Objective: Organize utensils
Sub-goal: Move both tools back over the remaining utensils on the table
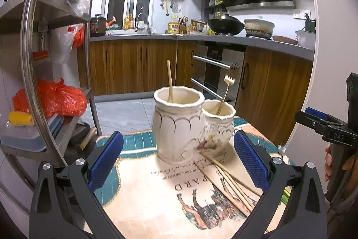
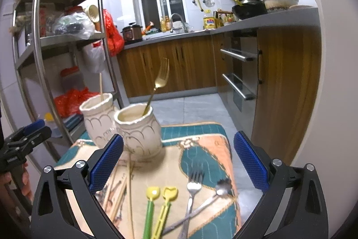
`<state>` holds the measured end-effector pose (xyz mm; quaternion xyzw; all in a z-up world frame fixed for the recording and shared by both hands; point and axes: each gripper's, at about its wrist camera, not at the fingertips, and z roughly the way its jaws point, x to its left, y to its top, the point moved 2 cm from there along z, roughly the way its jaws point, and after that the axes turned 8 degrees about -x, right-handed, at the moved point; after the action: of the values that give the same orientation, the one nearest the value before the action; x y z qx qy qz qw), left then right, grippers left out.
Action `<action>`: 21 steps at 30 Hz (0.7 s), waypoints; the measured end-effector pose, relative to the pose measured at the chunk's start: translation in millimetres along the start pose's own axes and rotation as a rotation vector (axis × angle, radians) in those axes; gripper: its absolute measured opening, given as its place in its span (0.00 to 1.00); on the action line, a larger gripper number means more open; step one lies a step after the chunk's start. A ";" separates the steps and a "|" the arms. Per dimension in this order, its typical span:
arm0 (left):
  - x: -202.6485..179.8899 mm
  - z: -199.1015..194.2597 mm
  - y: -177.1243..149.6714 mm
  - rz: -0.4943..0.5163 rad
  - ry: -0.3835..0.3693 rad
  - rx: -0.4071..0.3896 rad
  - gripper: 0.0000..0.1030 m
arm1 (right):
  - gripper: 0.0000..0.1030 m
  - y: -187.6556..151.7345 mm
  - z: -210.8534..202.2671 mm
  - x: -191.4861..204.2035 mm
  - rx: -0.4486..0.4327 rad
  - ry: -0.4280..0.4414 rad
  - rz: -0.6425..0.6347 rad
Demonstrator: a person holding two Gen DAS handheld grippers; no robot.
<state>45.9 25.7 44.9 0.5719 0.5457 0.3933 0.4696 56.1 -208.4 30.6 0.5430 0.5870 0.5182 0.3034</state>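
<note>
Now left hand-held gripper [image 1: 178,160] and right hand-held gripper [image 2: 178,160] tilted downward, jaws wide, nothing held.

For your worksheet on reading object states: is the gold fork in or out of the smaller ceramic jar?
In. The gold fork stands with its handle inside the smaller jar, tines up and leaning against the rim; the right wrist view shows the same.

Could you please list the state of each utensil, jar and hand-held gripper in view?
Left hand-held gripper: open, empty.
Right hand-held gripper: open, empty.
Taller jar: upright, holds one chopstick.
Shorter jar: upright, holds gold fork.
Loose chopsticks: lying on cloth.
Silver forks: lying on cloth.
</note>
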 end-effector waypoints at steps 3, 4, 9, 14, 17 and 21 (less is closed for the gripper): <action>0.0 2.0 -6.7 -0.017 -0.002 0.023 0.95 | 0.95 -5.6 0.3 -6.1 0.011 -0.017 0.002; -0.4 2.9 -8.8 -0.018 0.000 0.029 0.95 | 0.95 -7.1 0.8 -8.3 0.014 -0.023 0.005; -6.2 9.3 -21.4 -0.019 0.009 0.080 0.95 | 0.95 -15.2 4.6 -16.2 0.037 -0.038 0.021; -15.9 23.9 -38.4 -0.027 0.004 0.176 0.95 | 0.95 -25.9 10.9 -24.9 0.074 -0.056 0.030; -23.5 33.2 -49.1 -0.014 0.005 0.236 0.95 | 0.95 -31.4 15.0 -29.4 0.104 -0.073 0.033; -33.0 44.9 -63.5 -0.004 0.005 0.310 0.95 | 0.95 -32.9 15.6 -36.1 0.128 -0.072 0.043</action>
<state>69.7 -14.3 -25.6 0.6354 0.6021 0.3050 0.3752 68.0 -234.2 -12.1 0.5921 0.5957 0.4661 0.2780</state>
